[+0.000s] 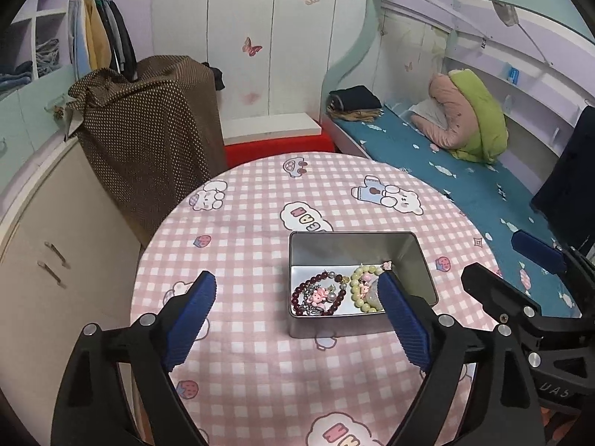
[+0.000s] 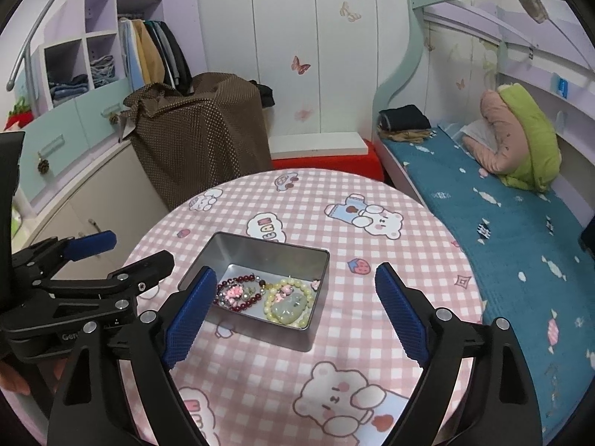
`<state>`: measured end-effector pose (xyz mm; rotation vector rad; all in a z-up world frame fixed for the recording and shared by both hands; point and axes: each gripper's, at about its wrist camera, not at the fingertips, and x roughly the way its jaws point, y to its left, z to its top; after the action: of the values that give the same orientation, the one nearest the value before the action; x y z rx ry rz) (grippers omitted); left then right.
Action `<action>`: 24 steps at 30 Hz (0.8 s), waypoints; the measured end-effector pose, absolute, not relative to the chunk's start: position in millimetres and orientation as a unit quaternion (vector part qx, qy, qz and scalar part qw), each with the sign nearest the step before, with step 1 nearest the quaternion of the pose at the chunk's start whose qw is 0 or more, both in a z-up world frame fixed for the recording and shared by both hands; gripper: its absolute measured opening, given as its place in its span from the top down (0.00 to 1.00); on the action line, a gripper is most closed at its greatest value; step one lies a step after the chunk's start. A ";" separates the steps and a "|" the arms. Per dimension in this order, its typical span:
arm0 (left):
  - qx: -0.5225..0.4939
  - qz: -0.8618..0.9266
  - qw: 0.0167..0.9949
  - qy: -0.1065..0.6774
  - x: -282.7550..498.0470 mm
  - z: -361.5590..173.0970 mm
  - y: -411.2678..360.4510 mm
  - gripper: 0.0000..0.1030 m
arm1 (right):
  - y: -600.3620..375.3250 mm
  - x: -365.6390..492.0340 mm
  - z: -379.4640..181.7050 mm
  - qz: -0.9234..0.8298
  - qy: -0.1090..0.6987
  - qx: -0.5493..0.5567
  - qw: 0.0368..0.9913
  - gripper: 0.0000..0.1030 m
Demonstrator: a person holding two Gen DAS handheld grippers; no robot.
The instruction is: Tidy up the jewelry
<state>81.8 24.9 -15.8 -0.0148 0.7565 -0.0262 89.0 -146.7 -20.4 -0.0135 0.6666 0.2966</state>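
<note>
With both bracelets lying in the near end of the open rectangular metal tin on the pink checked round table: left gripper and right gripper spread wide, empty. Dark red bead bracelet left, pale yellow bead bracelet with jade pendant right. Advised: nothing visibly loose; withdraw upward, clear of tin walls.

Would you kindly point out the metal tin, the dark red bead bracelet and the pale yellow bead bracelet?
metal tin (image 2: 260, 251): right wrist view, bare inner far wall.
dark red bead bracelet (image 1: 297, 290): left wrist view, beads on its left arc.
pale yellow bead bracelet (image 2: 268, 303): right wrist view, beads on its left arc.

Two bracelets lie side by side in the tin (on the table).
</note>
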 end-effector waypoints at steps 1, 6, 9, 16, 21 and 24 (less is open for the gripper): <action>-0.006 -0.011 0.930 0.368 80.8 -14.6 24.7 0.16 | -147.4 87.4 -18.8 0.144 0.323 -0.007 0.935 0.18; -0.007 -0.010 0.934 0.357 71.4 -7.9 23.8 0.15 | -151.4 80.1 -12.5 0.140 0.312 -0.006 0.940 0.17; -0.004 -0.005 0.937 0.350 66.7 -4.1 21.6 0.15 | -153.9 76.4 -10.0 0.139 0.307 -0.005 0.941 0.17; -0.004 -0.002 0.937 0.348 61.7 -0.1 17.4 0.15 | -159.6 70.8 -6.6 0.137 0.300 -0.004 0.944 0.17; -0.002 -0.002 0.938 0.346 58.3 1.4 14.3 0.15 | -163.1 66.8 -4.6 0.136 0.295 -0.003 0.946 0.17; 0.001 -0.001 0.938 0.346 57.2 2.0 12.4 0.15 | -163.9 65.4 -4.2 0.136 0.294 -0.003 0.946 0.17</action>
<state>57.2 12.4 2.0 0.0016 0.7068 -0.0023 65.4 -163.9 -4.2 -0.0056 0.5994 0.2771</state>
